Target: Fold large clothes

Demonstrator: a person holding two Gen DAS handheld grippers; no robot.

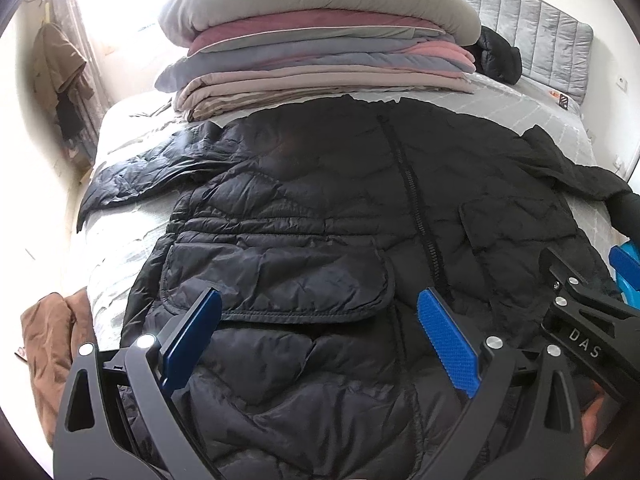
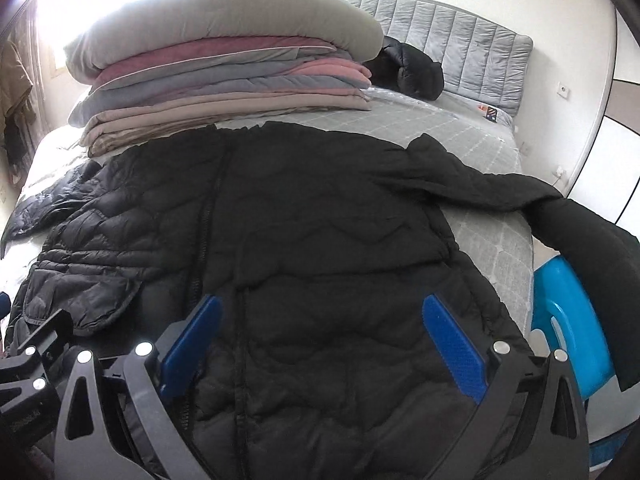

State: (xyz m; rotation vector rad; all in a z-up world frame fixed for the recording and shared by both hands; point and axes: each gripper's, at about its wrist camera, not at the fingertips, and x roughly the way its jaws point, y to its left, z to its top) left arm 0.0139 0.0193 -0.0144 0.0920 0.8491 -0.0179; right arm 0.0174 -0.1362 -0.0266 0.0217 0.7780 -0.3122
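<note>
Both grippers, left gripper (image 1: 320, 336) and right gripper (image 2: 322, 340), spread wide, hovering side by side over near hem of black puffer jacket (image 1: 340, 208). Jacket front-up on bed (image 2: 460, 140), sleeves out, ready for folding, I judge.

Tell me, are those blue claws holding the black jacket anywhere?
No, nothing is held. Both the left gripper and the right gripper are wide open above the jacket, which lies spread flat on the bed.
</note>
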